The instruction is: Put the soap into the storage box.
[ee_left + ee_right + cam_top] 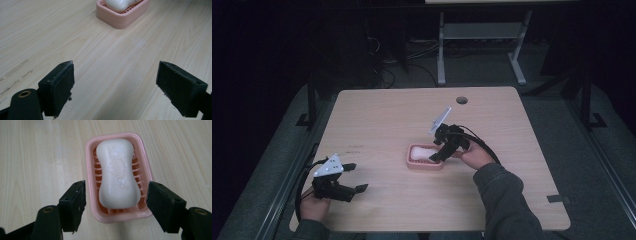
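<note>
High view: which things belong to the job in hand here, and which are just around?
In the job:
- bar of soap, lying in the dish
- pink soap dish
- right gripper, open, its jaws either side of the dish's near end

Just around:
- left gripper, open over bare table
- cable hole in the tabletop
- white desk frame behind

Both tongs are matte black, each with two blocky jaws faced in dark, slightly frayed pads, and a brass-ringed screw hole sits at the base of the jaws. The left tongs [357, 177] and the right tongs [435, 156] each carry a pale grey three-cornered plate on top, dotted with small holes, and trail a black cable. The person wears grey-green long sleeves [503, 192].
</note>
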A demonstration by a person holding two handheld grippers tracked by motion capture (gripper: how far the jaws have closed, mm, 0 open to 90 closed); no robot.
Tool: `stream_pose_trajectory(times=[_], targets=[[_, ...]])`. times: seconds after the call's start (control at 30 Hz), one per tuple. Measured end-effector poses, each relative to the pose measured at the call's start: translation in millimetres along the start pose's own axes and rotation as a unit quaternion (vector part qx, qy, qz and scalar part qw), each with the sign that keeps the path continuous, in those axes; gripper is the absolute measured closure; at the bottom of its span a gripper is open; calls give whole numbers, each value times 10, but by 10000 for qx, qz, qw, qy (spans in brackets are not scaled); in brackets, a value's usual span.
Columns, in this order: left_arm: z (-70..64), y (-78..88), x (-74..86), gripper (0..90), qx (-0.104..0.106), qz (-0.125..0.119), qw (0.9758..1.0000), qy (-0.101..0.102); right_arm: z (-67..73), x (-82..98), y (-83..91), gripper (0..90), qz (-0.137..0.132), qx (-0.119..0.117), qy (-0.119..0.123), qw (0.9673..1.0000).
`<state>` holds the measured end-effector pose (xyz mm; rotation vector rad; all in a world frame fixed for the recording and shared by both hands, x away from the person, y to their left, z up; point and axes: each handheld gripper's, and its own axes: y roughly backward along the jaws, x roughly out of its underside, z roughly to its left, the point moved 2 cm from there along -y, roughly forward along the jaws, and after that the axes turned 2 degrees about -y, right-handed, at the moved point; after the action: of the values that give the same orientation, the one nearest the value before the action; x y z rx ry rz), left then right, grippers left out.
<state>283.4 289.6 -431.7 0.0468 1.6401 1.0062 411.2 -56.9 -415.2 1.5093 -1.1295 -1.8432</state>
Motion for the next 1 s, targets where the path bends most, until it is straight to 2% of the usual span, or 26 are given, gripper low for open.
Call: stream_pose_trajectory(times=[0.33, 0.77, 1.0], targets=[[0, -1, 0, 148, -8, 26, 10000, -28, 3, 127, 132, 296, -21, 28, -208, 9998], [-2, -8, 3, 148, -1, 37, 10000, 5, 21, 299, 158, 281, 28, 60, -339, 9994], [-3, -9, 4, 148, -4, 47, 10000, 8, 13, 368, 239, 265, 21, 107, -451, 9989]])
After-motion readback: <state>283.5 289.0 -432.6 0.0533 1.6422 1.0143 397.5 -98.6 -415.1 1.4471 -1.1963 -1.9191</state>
